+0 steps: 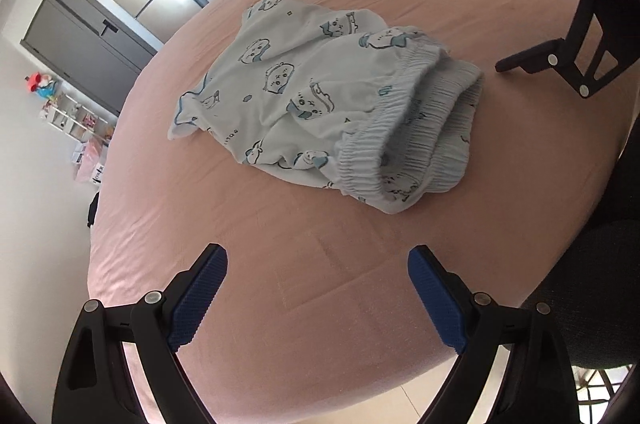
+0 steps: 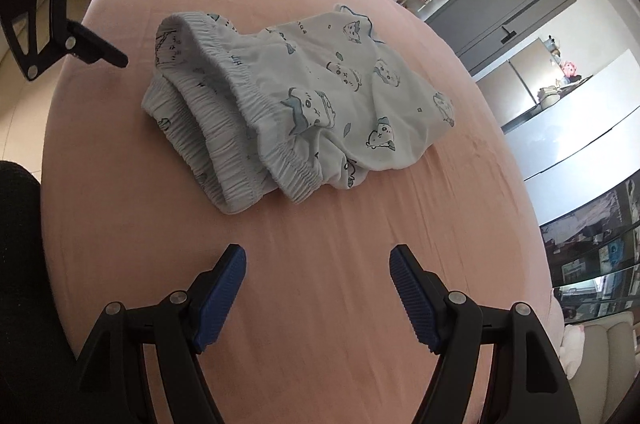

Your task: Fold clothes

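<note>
Both grippers, left [image 1: 318, 260] and right [image 2: 318, 256], hover wide apart, empty, near crumpled shorts [image 1: 320, 96].

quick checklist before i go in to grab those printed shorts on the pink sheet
1. Left tongs open and empty: ok.
2. Right tongs open and empty: ok.
3. Shorts in view of both cameras, clear of both tongs: ok.
4. Shorts lying flat: not ok, bunched, elastic waistband gaping open.
5. Pink sheet bare around the shorts: ok.
6. Leg hems lined up: cannot tell, the far end is rumpled.
</note>
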The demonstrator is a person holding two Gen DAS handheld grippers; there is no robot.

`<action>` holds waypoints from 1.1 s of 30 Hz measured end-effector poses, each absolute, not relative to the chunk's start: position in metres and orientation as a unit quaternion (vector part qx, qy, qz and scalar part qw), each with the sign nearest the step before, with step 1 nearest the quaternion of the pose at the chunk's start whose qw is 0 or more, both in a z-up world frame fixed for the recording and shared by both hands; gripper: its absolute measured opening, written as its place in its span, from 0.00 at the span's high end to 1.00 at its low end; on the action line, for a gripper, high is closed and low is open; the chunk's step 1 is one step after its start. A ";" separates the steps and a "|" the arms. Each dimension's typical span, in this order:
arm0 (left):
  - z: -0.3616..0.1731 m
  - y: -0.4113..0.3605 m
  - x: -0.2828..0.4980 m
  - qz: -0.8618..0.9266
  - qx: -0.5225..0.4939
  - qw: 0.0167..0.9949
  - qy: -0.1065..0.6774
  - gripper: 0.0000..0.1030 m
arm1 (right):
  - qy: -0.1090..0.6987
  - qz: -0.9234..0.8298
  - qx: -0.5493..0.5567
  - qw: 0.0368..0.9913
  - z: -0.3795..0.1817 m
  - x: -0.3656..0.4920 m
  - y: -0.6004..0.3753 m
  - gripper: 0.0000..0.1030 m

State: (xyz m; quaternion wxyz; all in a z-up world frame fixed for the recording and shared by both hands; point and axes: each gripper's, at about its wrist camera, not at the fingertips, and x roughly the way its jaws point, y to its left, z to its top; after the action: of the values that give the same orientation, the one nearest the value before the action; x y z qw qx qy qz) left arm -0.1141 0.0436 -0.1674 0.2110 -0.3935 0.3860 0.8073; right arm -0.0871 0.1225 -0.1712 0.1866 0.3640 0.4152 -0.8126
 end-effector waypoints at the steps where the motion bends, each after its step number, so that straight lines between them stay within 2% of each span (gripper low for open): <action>1: -0.170 0.045 -0.114 0.807 -0.392 0.212 0.387 0.10 | 0.414 -0.814 0.361 0.188 -0.171 -0.087 0.122 0.28; 11: -0.175 0.046 -0.113 0.828 -0.369 0.202 0.370 0.10 | 0.401 -0.823 0.349 0.202 -0.173 -0.088 0.115 0.28; 20: -0.190 0.069 -0.097 0.808 -0.288 0.192 0.477 0.10 | 0.472 -0.807 0.293 0.202 -0.190 -0.075 0.097 0.28; 23: -0.193 0.076 -0.092 0.800 -0.261 0.190 0.505 0.10 | 0.481 -0.805 0.282 0.202 -0.193 -0.075 0.095 0.23; 29: -0.191 0.078 -0.104 0.813 -0.266 0.200 0.477 0.10 | 0.501 -0.794 0.269 0.217 -0.192 -0.071 0.094 0.22; 33: -0.193 0.087 -0.106 0.807 -0.254 0.211 0.489 0.09 | 0.513 -0.783 0.269 0.226 -0.191 -0.068 0.100 0.22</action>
State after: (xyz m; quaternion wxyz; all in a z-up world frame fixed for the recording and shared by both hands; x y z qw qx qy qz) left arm -0.1056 0.0872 -0.1928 0.2108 -0.2544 0.4894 0.8070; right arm -0.0676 0.1003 -0.1913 0.2264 0.2687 0.5133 -0.7830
